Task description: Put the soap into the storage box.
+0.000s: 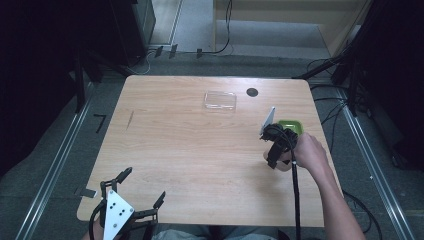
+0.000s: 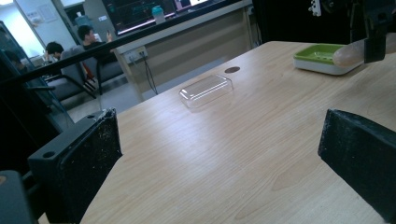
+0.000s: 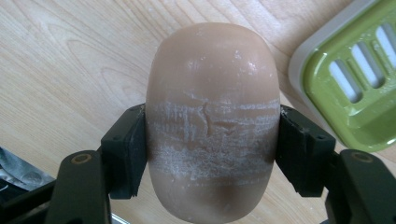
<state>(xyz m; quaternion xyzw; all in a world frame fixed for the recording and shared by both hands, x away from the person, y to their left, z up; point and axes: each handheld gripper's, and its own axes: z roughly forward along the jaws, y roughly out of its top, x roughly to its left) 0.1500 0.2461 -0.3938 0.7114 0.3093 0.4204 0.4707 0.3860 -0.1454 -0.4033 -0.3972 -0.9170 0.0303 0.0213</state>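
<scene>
A: What took up most of the scene?

B: The wooden table (image 1: 200, 150). It ran nearly the full width of the high view, pale grain, with grey floor around it.

A: And the grippers?

B: The left gripper (image 1: 142, 187) sat at the near left corner of the table, its grey plate on top. In the left gripper view its two black jaws stood wide apart with bare tabletop between them, clamped on nothing. The right gripper (image 1: 274, 150) was on the right side of the table, held in the person's right hand (image 1: 309, 152), with its cable running back toward the near edge.

A: Was it holding anything?

B: Yes. In the right gripper view its jaws were pressed against both flanks of a tan bar of soap (image 3: 212, 121), oval, with whitish scuffed streaks across its middle. The soap was just beside the green soap dish (image 3: 359, 88), not in it. Whether it touched the table, I could not tell.

A: The dish itself?

B: Green slotted insert in a pale outer tray, close to the right edge of the table.

A: Anything smaller?

B: A clear plastic lid (image 1: 220, 100) lay toward the far side, well apart from the soap, and a small dark round spot (image 1: 252, 92) lay just right of it.
</scene>
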